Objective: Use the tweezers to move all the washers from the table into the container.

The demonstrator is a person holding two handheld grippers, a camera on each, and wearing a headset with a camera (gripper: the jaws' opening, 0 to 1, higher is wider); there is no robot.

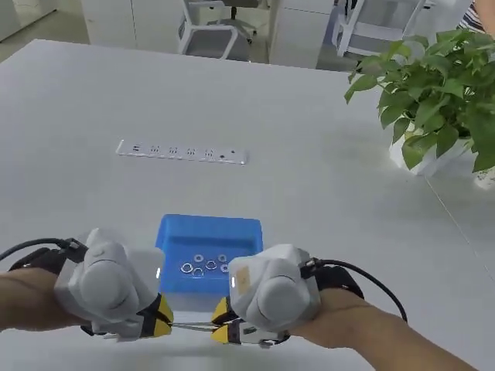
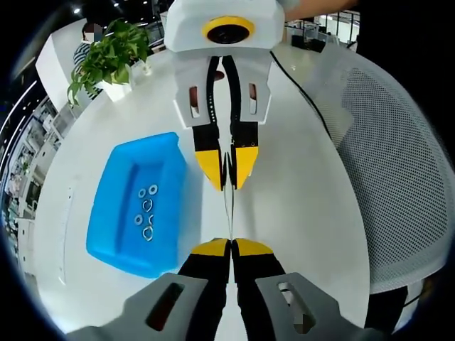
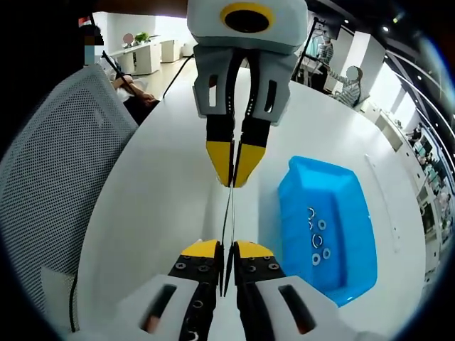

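Observation:
A thin pair of metal tweezers [image 1: 191, 326] hangs level between my two grippers at the near table edge. My left gripper [image 1: 162, 313] is shut on one end and my right gripper [image 1: 220, 317] on the other, yellow tips facing each other. The left gripper view shows the tweezers [image 2: 229, 209] running from my own jaws to the right gripper [image 2: 229, 170]. The right gripper view shows the tweezers [image 3: 229, 213] reaching the left gripper [image 3: 233, 170]. Just beyond stands the blue container [image 1: 209, 232] holding several washers [image 1: 205, 265], which also show as washers [image 2: 146, 213] and washers [image 3: 318, 241].
A white power strip [image 1: 182, 151] lies mid-table beyond the container. A potted plant [image 1: 441, 100] stands at the right edge. Office chairs [image 1: 216, 31] stand past the far edge, and a mesh chair [image 2: 398, 177] sits close behind the near edge.

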